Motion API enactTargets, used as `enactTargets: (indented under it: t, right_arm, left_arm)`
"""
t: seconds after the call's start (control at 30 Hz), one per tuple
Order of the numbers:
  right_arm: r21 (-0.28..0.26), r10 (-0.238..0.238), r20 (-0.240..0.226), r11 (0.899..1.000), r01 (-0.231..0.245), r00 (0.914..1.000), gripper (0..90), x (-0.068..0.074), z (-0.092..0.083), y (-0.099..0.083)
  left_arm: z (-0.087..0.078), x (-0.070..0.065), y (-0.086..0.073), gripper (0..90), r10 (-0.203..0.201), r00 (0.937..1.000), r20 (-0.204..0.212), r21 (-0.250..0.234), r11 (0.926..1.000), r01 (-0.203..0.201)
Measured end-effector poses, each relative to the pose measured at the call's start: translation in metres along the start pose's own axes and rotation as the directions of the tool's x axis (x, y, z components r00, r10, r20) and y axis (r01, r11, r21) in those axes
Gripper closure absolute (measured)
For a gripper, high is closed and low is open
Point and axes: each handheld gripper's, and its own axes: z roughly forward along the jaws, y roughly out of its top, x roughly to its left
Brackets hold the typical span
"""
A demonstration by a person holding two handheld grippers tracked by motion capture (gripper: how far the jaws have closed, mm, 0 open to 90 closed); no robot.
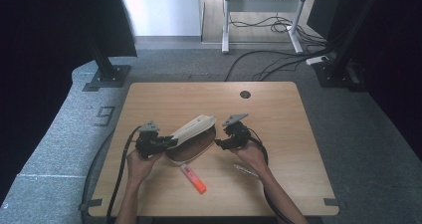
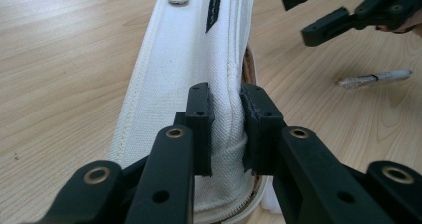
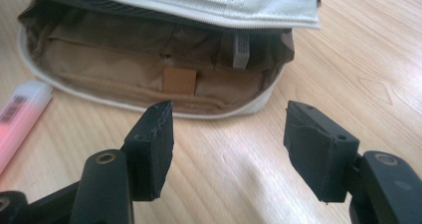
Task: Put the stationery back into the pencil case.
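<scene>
Left gripper (image 1: 169, 142): jaws pinched tight on the upper flap of the white canvas zip pouch with tan lining (image 1: 194, 134), holding the flap lifted so the pouch gapes open. In the left gripper view the cream fabric (image 2: 199, 64) is squeezed between the two black pads (image 2: 199, 119), with a metal snap and a small black label farther along the flap, ahead of the jaws.

Right gripper (image 1: 219, 143): jaws spread wide, nothing between them. It sits just off the pouch's open side, apart from it. In the right gripper view the pouch (image 3: 164, 79) lies straight ahead of the gripper (image 3: 229, 144); its tan interior shows pockets, a small brown square tag and a white label under the raised flap.

Orange-and-white highlighter marker (image 1: 193, 178) lies on the light wooden table (image 1: 278, 119), on the person's side of the pouch, between the two hands; left of the right gripper's jaws in its own view (image 3: 20, 114).

Clear-barrelled pen (image 1: 246, 170) lies on the table just beside the right hand (image 1: 251, 157).
</scene>
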Motion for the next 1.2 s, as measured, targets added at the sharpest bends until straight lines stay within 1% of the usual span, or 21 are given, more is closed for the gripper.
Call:
enactTargets:
  t: [0.1, 0.2, 0.3, 0.47, 0.6, 0.67, 0.7, 0.9, 0.93, 0.97, 1.1, 1.2]
  right_arm:
    - [-0.004, -0.006, 0.000, 1.000, 0.006, 1.0000, 35.6, 0.001, -0.009, -0.006]
    - [-0.018, 0.000, -0.007, 1.000, 0.000, 1.0000, 35.6, 0.002, -0.020, -0.012]
    - [-0.020, 0.004, -0.010, 1.000, -0.004, 0.9999, 35.6, 0.002, -0.024, -0.016]
    - [-0.014, 0.013, -0.012, 1.000, -0.013, 0.9998, 35.6, 0.003, -0.034, -0.029]
    - [-0.012, 0.016, -0.006, 1.000, -0.016, 0.9999, 35.6, 0.003, -0.041, -0.038]
    - [-0.014, 0.017, -0.002, 1.000, -0.017, 0.9998, 36.0, 0.003, -0.048, -0.046]
    - [-0.014, 0.017, -0.002, 1.000, -0.017, 0.9998, 36.0, 0.003, -0.048, -0.046]
    - [-0.011, 0.027, -0.005, 1.000, -0.027, 0.9996, 37.3, 0.004, -0.059, -0.066]
    - [-0.010, 0.031, -0.004, 0.999, -0.031, 0.9995, 38.2, 0.005, -0.063, -0.072]
    - [-0.010, 0.031, -0.004, 0.999, -0.031, 0.9995, 38.2, 0.005, -0.063, -0.072]
    - [-0.008, 0.047, -0.010, 0.999, -0.047, 0.9989, 41.9, 0.006, -0.073, -0.088]
    - [-0.005, 0.056, -0.005, 0.998, -0.056, 0.9984, 44.3, 0.007, -0.079, -0.098]
  left_arm:
    - [0.000, 0.000, 0.000, 75.5, -0.001, 1.0000, 0.000, -0.002, 1.0000, 0.001]
    - [0.000, 0.001, -0.001, 75.4, -0.005, 1.0000, 0.000, -0.004, 1.0000, 0.005]
    - [0.000, 0.000, -0.001, 75.2, -0.004, 1.0000, 0.001, -0.007, 1.0000, 0.004]
    - [0.000, 0.001, -0.001, 74.9, -0.010, 1.0000, 0.002, -0.012, 0.9999, 0.010]
    - [0.000, 0.001, -0.001, 74.9, -0.013, 0.9999, 0.003, -0.012, 0.9998, 0.013]
    - [0.000, 0.001, -0.001, 75.0, -0.014, 0.9999, 0.004, -0.012, 0.9998, 0.014]
    - [0.000, 0.001, -0.001, 75.0, -0.012, 0.9999, 0.003, -0.011, 0.9999, 0.012]
    - [0.000, 0.001, -0.001, 75.3, -0.010, 0.9999, 0.003, -0.006, 0.9999, 0.010]
    - [-0.001, 0.001, -0.001, 75.4, -0.011, 0.9999, 0.002, -0.006, 0.9999, 0.011]
    - [-0.001, 0.001, -0.001, 75.4, -0.011, 0.9999, 0.001, -0.007, 0.9999, 0.011]
    - [-0.001, 0.000, -0.001, 75.4, -0.009, 1.0000, 0.000, -0.005, 0.9999, 0.009]
    - [-0.001, 0.001, -0.001, 75.4, -0.009, 1.0000, 0.000, -0.004, 0.9999, 0.009]
